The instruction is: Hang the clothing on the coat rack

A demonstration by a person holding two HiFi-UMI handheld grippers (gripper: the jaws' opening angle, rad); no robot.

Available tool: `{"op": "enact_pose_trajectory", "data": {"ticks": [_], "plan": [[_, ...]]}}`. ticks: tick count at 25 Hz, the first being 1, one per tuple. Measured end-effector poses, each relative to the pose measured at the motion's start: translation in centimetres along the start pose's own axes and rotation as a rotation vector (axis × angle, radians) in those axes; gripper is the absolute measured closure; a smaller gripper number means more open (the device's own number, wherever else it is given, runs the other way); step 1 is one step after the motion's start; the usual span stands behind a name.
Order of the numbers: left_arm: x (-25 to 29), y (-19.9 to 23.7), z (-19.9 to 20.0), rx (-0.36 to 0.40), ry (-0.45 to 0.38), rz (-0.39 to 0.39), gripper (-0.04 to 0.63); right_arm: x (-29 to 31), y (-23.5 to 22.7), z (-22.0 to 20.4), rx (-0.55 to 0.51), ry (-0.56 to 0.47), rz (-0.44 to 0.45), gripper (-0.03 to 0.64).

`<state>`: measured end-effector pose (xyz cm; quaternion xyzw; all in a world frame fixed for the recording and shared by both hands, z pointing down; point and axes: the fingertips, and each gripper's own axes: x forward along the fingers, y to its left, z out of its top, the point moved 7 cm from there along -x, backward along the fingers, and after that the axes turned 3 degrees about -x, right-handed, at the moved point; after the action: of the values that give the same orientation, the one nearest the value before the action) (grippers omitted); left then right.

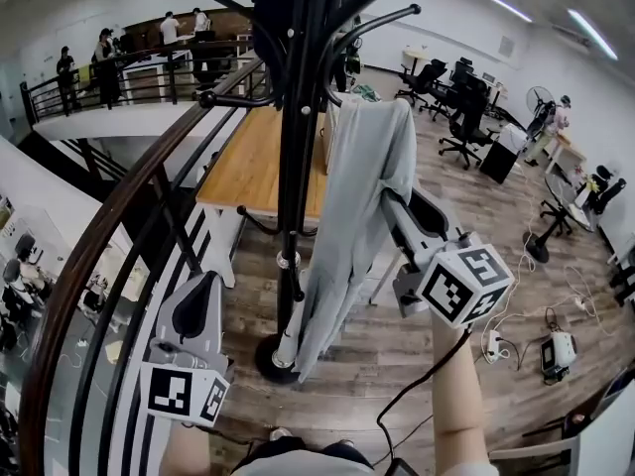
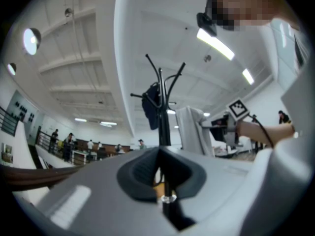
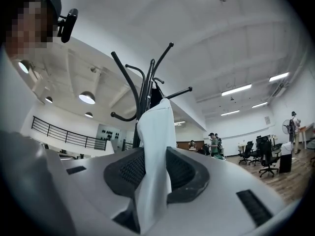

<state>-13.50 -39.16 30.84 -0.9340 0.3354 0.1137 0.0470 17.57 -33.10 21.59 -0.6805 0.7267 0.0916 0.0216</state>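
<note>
A black coat rack [image 1: 295, 147] stands in the middle of the head view. A pale grey garment [image 1: 362, 186] hangs from one of its hooks and drops down beside the pole. My right gripper [image 1: 395, 204] reaches the garment's right edge. In the right gripper view the cloth [image 3: 155, 132] runs down between the spread jaws of this gripper [image 3: 150, 173], which is open. My left gripper [image 1: 205, 284] is low at the left, away from the rack, shut and holding nothing. In the left gripper view the rack [image 2: 161, 117] and the garment [image 2: 189, 127] stand ahead.
A dark item [image 1: 273, 18] hangs high on the rack. Behind the rack is a wooden table [image 1: 258, 162]. A curved railing [image 1: 119, 226] runs down the left over a drop. Office chairs [image 1: 466, 117] and floor cables [image 1: 556, 350] are at the right. People stand far back.
</note>
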Motion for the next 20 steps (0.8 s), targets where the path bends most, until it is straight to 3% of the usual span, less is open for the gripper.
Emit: {"op": "enact_pose_trajectory", "data": {"ticks": [7,11,20], "plan": [[-0.4,-1.2,-0.1,0.005,-0.022,-0.003,0.586,-3.3,1.4,-1.5,0.018,-0.013,-0.018,0.509],[-0.9,-2.8,0.3,0.003,-0.023,-0.001,0.586,-5.4,1.9,-2.2,-0.016,0.002,-0.049,0.617],[-2.8,-5.5,1.4,0.008,-0.033,0.028,0.586,-9.4,3.0,-3.1,-0.035,0.022,-0.05,0.618]]}}
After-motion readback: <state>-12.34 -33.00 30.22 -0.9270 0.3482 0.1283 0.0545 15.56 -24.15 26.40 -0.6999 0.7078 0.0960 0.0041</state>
